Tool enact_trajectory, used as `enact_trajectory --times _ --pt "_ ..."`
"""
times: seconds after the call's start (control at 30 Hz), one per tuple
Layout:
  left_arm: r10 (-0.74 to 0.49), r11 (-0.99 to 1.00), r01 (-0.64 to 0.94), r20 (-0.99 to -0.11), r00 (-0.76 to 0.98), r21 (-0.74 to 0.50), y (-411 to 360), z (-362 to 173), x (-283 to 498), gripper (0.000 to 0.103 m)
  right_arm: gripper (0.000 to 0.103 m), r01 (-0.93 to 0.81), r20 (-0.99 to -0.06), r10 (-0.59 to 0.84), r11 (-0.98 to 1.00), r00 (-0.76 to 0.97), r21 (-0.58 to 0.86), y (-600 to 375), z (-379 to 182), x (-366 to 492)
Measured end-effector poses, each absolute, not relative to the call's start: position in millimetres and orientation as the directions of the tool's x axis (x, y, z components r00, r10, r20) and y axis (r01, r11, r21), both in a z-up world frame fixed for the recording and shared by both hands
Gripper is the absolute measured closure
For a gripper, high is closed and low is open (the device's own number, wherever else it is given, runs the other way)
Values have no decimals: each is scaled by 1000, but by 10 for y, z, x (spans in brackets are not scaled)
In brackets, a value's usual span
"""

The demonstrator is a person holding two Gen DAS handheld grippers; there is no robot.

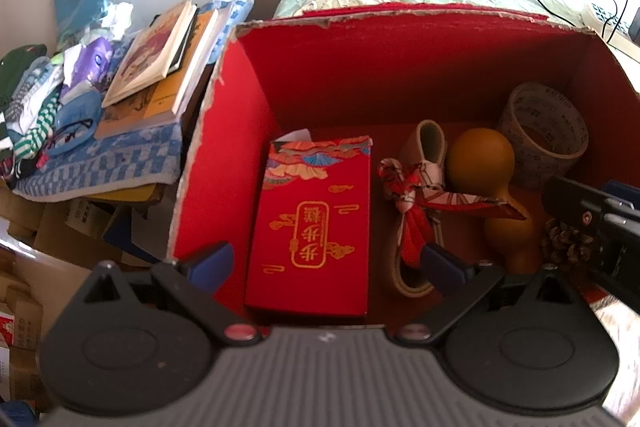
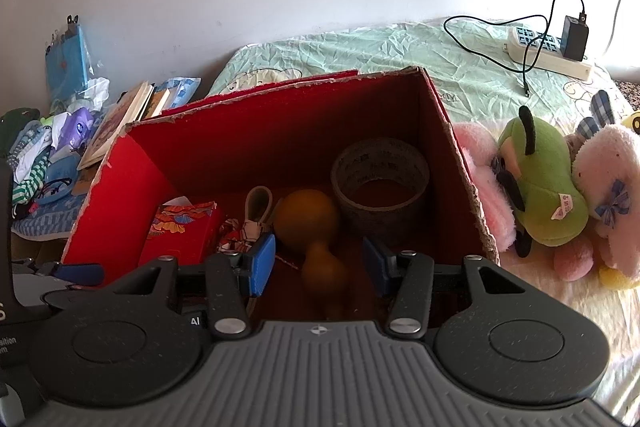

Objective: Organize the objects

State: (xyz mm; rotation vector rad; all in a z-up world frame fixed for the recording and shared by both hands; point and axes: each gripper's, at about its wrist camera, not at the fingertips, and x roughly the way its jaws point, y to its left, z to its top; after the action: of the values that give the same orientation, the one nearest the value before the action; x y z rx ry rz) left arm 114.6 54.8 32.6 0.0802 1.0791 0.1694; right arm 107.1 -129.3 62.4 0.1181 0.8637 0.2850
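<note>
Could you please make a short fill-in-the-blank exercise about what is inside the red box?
1. The tape roll stands in the box's far ____ corner.
2. The gourd lies between the tape roll and the ____ packet.
3. Both grippers are ____ and hold nothing.
4. The plush toys lie ____ the red box.

Missing words: right; red; open; outside

two handheld grippers, black and grey

left gripper (image 1: 326, 263) and right gripper (image 2: 318, 261): ribbed grey bodies, black round housings, blue finger pads, silver screws.

Your left gripper (image 1: 326, 259) and right gripper (image 2: 318, 261) both hover above the red box (image 2: 280, 131), jaws spread apart, empty.
</note>
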Motion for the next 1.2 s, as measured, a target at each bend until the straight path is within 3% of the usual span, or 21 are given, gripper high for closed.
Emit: enact_trajectory --times 1.2 --pt "178 984 -87 -844 505 155 538 305 1119 1 52 -214 -710 288 957 642 195 -1289 609 1045"
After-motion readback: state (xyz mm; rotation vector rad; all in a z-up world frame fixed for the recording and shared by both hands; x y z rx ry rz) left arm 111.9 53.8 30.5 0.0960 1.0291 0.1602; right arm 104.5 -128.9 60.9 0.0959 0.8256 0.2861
